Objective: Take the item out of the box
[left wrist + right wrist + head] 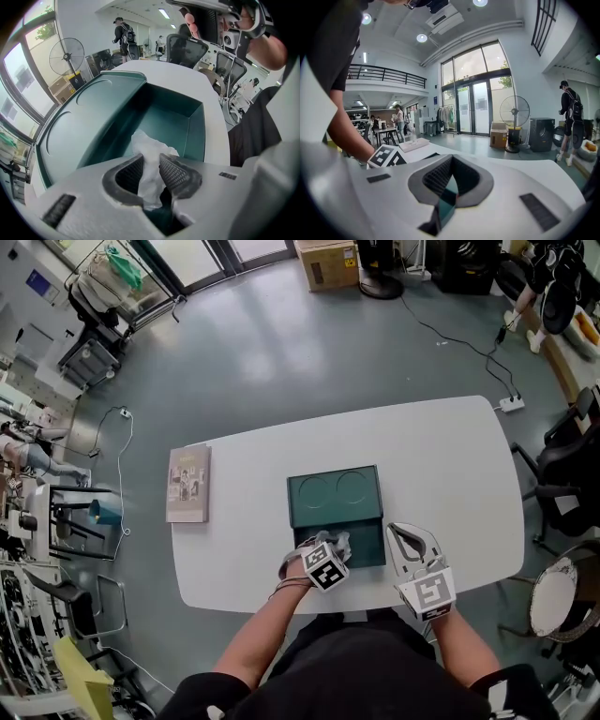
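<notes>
Pads of your left gripper are closed in on a white crumpled bundle, pinching it from both sides, and that bundle sits low inside the green box. Your right gripper has its jaws nearly together on a thin teal edge of the box, at its right side. The lid lies flipped open beyond. On the white table, a book rests well off to the left.
</notes>
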